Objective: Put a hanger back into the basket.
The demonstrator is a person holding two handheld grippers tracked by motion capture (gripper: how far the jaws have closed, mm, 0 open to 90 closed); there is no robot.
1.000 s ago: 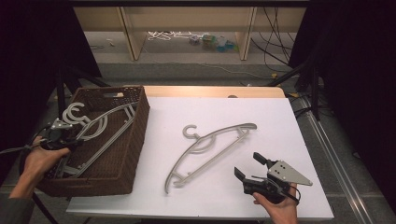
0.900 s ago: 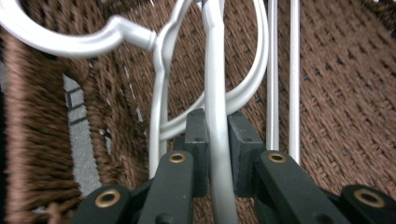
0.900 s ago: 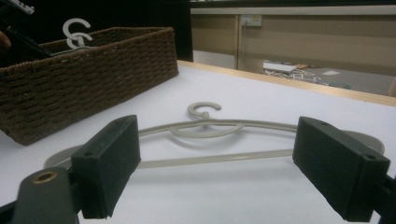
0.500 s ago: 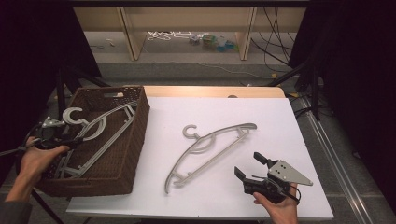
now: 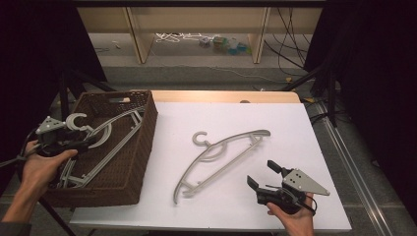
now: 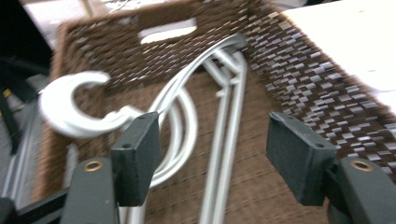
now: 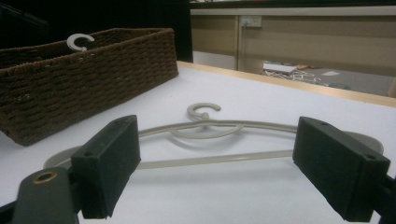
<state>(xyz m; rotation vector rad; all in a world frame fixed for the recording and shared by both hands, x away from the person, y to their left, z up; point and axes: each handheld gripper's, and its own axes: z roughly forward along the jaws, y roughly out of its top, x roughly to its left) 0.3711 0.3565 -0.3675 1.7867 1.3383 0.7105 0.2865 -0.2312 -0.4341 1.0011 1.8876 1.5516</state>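
A light grey hanger (image 5: 222, 150) lies flat on the white table (image 5: 305, 123), hook pointing away; it also lies just ahead in the right gripper view (image 7: 210, 128). My right gripper (image 5: 263, 173) rests near the table's front edge, a little right of the hanger's lower end, open and empty (image 7: 224, 163). A brown wicker basket (image 5: 147, 120) at the left holds more grey hangers (image 5: 115, 125). My left gripper (image 5: 81, 142) hovers over the basket's left side, open (image 6: 217, 154). A hanger hook (image 6: 70, 109) sticks up just beside its left jaw; the hanger's arms (image 6: 224, 121) run between the jaws, untouched.
The basket wall (image 6: 303, 65) rises close on the right of the left gripper. In the right gripper view the basket (image 7: 93, 70) stands to the left with a hook (image 7: 79, 41) poking above its rim. A wooden strip (image 5: 221, 96) borders the table's far edge.
My left hand and gripper have shifted slightly up and left over the basket. The hanger on the table and the right gripper have not moved.
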